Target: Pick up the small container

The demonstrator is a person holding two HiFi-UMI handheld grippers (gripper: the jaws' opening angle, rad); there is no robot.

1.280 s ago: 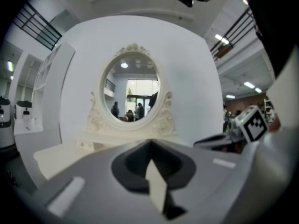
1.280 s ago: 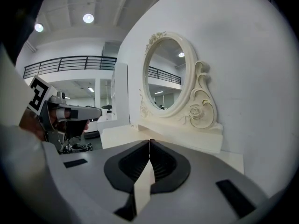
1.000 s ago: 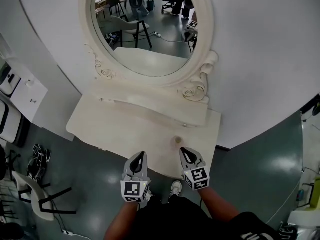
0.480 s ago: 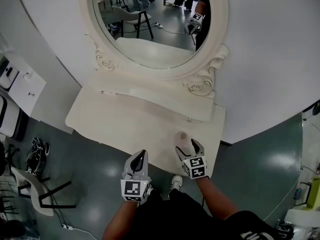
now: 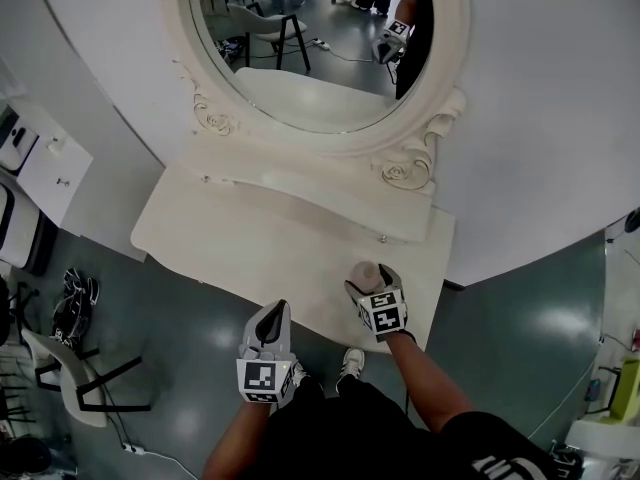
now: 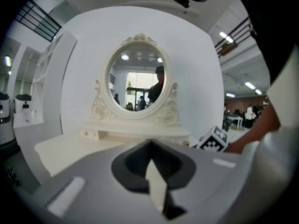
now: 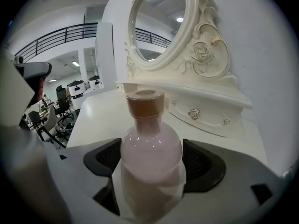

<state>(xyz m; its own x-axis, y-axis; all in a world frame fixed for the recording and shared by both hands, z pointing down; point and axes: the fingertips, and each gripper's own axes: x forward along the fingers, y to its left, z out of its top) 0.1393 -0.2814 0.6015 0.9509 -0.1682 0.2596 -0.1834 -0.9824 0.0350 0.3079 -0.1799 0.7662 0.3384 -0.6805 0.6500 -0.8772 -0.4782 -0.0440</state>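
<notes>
Between the right gripper's [image 7: 152, 164] opening jaws, untouched by the pads, stands the small container [image 7: 148, 139], a round pink bottle near the worktop's [image 7: 93, 120] front edge; an off-centre squeeze could topple it. The left gripper's [image 5: 272, 318] jaws are pressed together

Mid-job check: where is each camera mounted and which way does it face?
Head view: on the person's head, steeply down at the dressing table; left gripper, right gripper and forearms show.
Left gripper view: on the left gripper, along its shut jaws toward the mirror.
Right gripper view: on the right gripper, facing the small container between its opening jaws.
Shared: both gripper views show the mirror.
</notes>
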